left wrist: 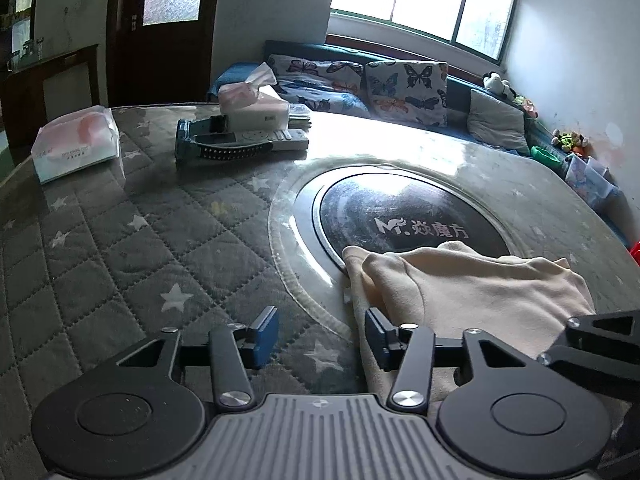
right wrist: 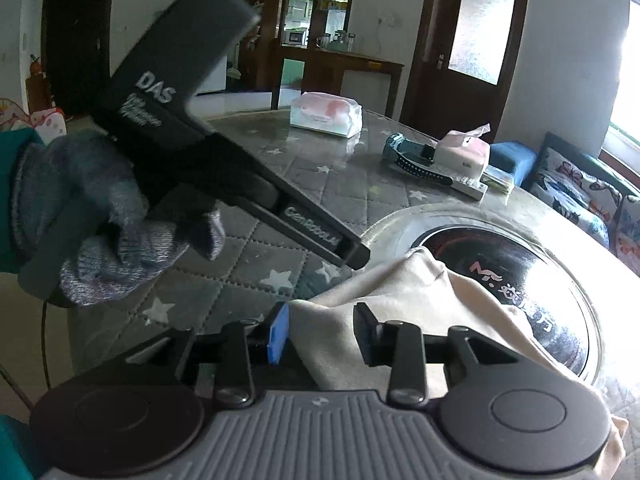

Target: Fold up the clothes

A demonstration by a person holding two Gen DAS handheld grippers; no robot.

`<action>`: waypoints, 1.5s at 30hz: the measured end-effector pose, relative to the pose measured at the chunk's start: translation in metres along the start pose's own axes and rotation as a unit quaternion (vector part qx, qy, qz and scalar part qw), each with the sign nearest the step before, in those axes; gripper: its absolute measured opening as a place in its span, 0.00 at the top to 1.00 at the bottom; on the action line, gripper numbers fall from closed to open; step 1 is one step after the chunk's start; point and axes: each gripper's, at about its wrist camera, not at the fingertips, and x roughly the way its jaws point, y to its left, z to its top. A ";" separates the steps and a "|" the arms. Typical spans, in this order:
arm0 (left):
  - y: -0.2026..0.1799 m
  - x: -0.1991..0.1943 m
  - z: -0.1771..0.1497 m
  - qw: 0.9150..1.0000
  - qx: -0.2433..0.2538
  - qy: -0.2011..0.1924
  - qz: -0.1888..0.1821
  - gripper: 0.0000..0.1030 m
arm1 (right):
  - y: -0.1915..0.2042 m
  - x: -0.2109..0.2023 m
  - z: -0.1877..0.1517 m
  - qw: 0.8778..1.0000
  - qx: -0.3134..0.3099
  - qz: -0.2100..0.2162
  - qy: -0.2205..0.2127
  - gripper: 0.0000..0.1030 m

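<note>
Quilted grey star-print table cover [left wrist: 120, 240] under glass, round black hotplate [left wrist: 404, 216] at centre. Cream garment [left wrist: 472, 288] lies crumpled across near edge of hotplate. Left gripper [left wrist: 322, 338] fingers apart, right finger touching garment's left edge, nothing clamped. Right gripper [right wrist: 322, 334] fingers apart, cloth lying between them, not pinched. Far left: tissue pack [left wrist: 76, 142], tissue box [left wrist: 256, 100], remote [left wrist: 260, 138]. Gloved left hand [right wrist: 100, 224] holds its gripper.

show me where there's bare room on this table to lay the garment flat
Free: the grey star-quilted table cover between the wrapped tissue pack and the round black burner. Crowded: the far edge, with the remote control and pink tissue box; cream garment overlaps the burner.
</note>
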 end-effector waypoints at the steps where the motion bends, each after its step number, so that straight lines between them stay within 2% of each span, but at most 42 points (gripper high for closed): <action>1: 0.000 0.000 0.000 1.000 -0.001 0.001 0.002 0.45 | 0.002 0.000 0.000 1.000 -0.002 0.000 0.000 0.65; 6: 0.004 -0.003 0.000 1.000 -0.012 0.000 0.012 0.34 | 0.013 0.004 -0.002 1.000 -0.022 -0.005 0.004 0.61; 11: 0.011 -0.007 0.000 0.999 -0.045 0.002 0.009 0.29 | 0.019 0.010 -0.004 0.999 -0.033 -0.017 0.012 0.61; 17: 0.007 -0.008 -0.005 0.999 -0.048 0.004 0.007 0.29 | 0.022 0.012 -0.008 0.999 -0.032 -0.023 0.015 0.61; 22: 0.008 -0.011 -0.008 0.999 -0.049 -0.001 0.015 0.29 | 0.006 -0.008 -0.016 1.000 0.016 -0.024 0.006 0.60; 27: 0.002 -0.018 -0.009 0.999 -0.042 -0.017 0.016 0.29 | -0.020 -0.037 -0.032 0.996 0.068 -0.058 0.000 0.59; 30: -0.006 -0.020 -0.010 0.999 -0.030 -0.025 0.011 0.28 | -0.044 -0.054 -0.047 0.988 0.122 -0.093 -0.005 0.59; 37: -0.030 -0.011 -0.019 1.000 0.018 -0.022 0.009 0.28 | -0.090 -0.078 -0.084 0.960 0.237 -0.150 -0.011 0.60; 43: -0.032 -0.005 -0.022 0.999 0.028 -0.021 0.026 0.28 | -0.111 -0.084 -0.107 0.944 0.288 -0.158 -0.014 0.74; 45: -0.029 -0.004 -0.022 0.999 0.024 -0.019 0.032 0.28 | -0.114 -0.086 -0.107 0.942 0.294 -0.160 -0.015 0.75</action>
